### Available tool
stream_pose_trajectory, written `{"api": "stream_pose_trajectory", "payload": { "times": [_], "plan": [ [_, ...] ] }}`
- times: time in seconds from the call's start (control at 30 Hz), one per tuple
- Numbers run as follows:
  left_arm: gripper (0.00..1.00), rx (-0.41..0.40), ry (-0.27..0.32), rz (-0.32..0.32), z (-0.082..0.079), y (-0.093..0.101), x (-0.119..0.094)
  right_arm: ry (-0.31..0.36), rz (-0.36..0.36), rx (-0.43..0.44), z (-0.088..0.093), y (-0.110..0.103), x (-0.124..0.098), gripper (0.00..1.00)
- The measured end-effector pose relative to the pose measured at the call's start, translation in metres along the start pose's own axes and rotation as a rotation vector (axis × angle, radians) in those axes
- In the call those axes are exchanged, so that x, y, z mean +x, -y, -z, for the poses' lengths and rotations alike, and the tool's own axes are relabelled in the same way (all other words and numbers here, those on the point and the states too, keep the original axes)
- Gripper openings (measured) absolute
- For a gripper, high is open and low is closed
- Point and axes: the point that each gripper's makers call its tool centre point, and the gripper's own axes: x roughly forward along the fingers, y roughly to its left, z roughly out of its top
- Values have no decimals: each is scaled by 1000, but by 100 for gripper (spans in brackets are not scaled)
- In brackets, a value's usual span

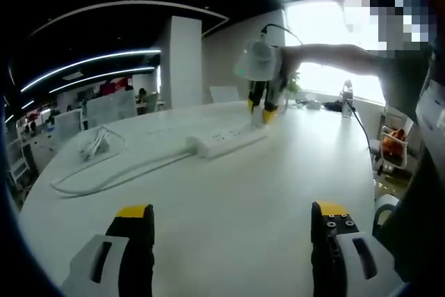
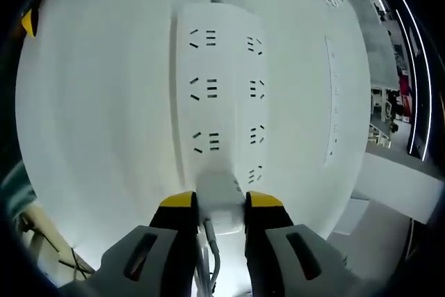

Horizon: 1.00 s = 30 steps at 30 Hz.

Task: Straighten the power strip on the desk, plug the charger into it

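Power strip (image 2: 222, 88) was a long white plastic bar with rounded corners on the smooth white table (image 2: 90, 116). The right tool (image 2: 221, 203) was closed on the white blocky charger (image 2: 221, 206), pressed at the strip's near end. The left tool (image 1: 233, 224) was wide open and empty.

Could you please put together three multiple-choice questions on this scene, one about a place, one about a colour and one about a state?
1. Where on the power strip is the charger being held?
A. At the end where the cord leaves
B. At the end nearest the right tongs
C. On the desk away from the strip

2. What colour are the tips of the left tongs?
A. Red
B. Yellow
C. Blue

3. What state are the right tongs in?
A. Wide open with nothing between them
B. Lying flat on the desk
C. Shut on the charger

Answers: 1 B, since the right gripper view shows the charger over the nearest sockets, with the cord leaving the far end. 2 B, since both tips show yellow caps. 3 C, since the tips press against the charger's two sides.
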Motion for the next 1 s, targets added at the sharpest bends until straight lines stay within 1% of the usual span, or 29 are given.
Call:
{"api": "stream_pose_trajectory", "payload": {
  "times": [0.37, 0.57, 0.67, 0.83, 1.0],
  "plan": [
    [97, 5, -9, 1, 1, 0, 2, 2, -4, -8, 1, -1, 0, 23],
    [96, 6, -13, 3, 1, 2, 2, 16, -9, -4, 1, -1, 0, 24],
    [96, 4, -12, 5, 1, 2, 2, 8, 1, -3, 1, -1, 0, 24],
    [95, 2, -12, 7, 1, 1, 1, 29, -11, 1, 1, -1, 0, 25],
    [95, -4, -15, 10, 2, 0, 0, 73, -33, 11, 0, -1, 0, 25]
  ]
}}
